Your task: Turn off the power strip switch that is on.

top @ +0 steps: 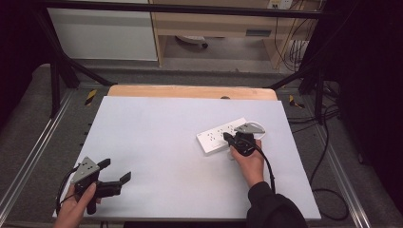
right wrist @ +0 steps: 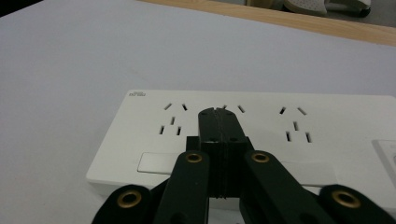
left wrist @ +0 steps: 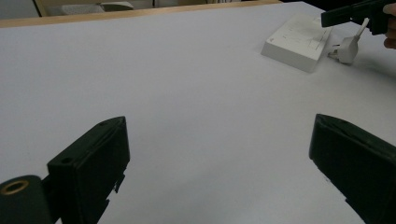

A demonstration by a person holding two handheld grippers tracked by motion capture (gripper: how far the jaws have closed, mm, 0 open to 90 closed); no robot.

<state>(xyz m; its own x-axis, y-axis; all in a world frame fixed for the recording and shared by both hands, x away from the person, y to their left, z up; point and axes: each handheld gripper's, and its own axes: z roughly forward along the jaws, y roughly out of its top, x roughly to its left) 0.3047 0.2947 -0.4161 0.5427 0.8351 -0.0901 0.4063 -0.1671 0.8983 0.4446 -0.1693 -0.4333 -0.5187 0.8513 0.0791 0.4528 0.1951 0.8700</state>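
A white power strip (top: 215, 136) (left wrist: 296, 42) (right wrist: 327, 126) lies on the white table, right of centre, with its socket holes facing up. My right gripper (top: 229, 138) (right wrist: 217, 112) is shut with nothing between its jaws. Its tips sit over the strip's middle socket; I cannot tell whether they touch it. In the left gripper view, that same right gripper (left wrist: 328, 18) hangs over the strip, and a white plug (left wrist: 345, 46) on a short cord lies beside the strip. My left gripper (top: 115, 170) (left wrist: 219, 122) stands open and empty near the table's front left corner.
The white tabletop (top: 157, 133) ends in a wooden strip (top: 190, 91) at the far edge. A black frame (top: 57, 71) surrounds the table. Black cables (top: 328, 190) trail on the floor at the right. A cabinet and shelves stand behind.
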